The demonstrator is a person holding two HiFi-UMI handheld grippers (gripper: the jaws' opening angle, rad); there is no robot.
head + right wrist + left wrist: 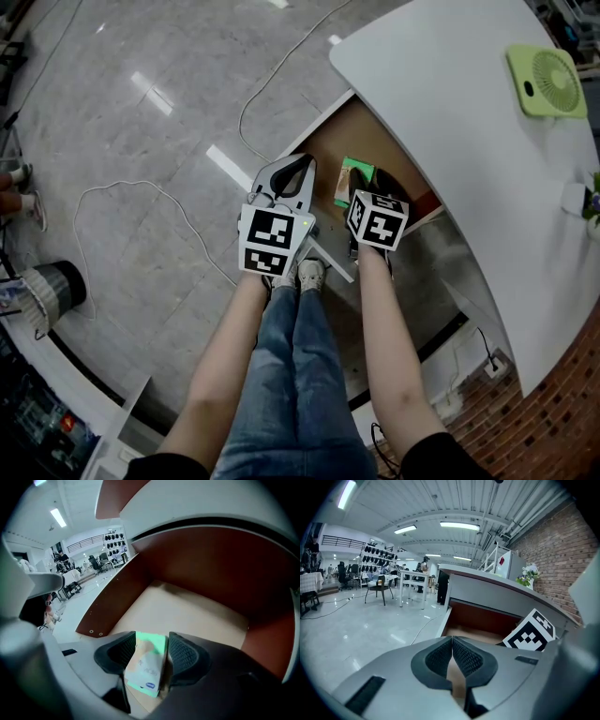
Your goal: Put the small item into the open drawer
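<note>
Plainly, the right gripper (152, 641) has its jaws standing apart, and the small green-and-white packet (147, 660) stands on edge between them. It leans towards the left pad, with a gap showing at the right pad. It sits over the pale floor of the open drawer (197, 611), near the drawer's front. Whether its lower end already rests on that floor I cannot tell, since the gripper body hides it.

The main risk, as I judge it, is the withdrawal. A packet leaning on a ribbed pad could catch and be dragged back out over the drawer's front edge. It could also topple awkwardly if the gripper lifts at a slant. A straight pull-back along the jaws looks safest.

The left gripper (453, 644) has its jaws closed together on nothing and is held beside the drawer's outer side.

Counted: one packet, one open drawer, two grippers, one white curved counter (450, 103), and one small green fan (547, 81) lying on it.
</note>
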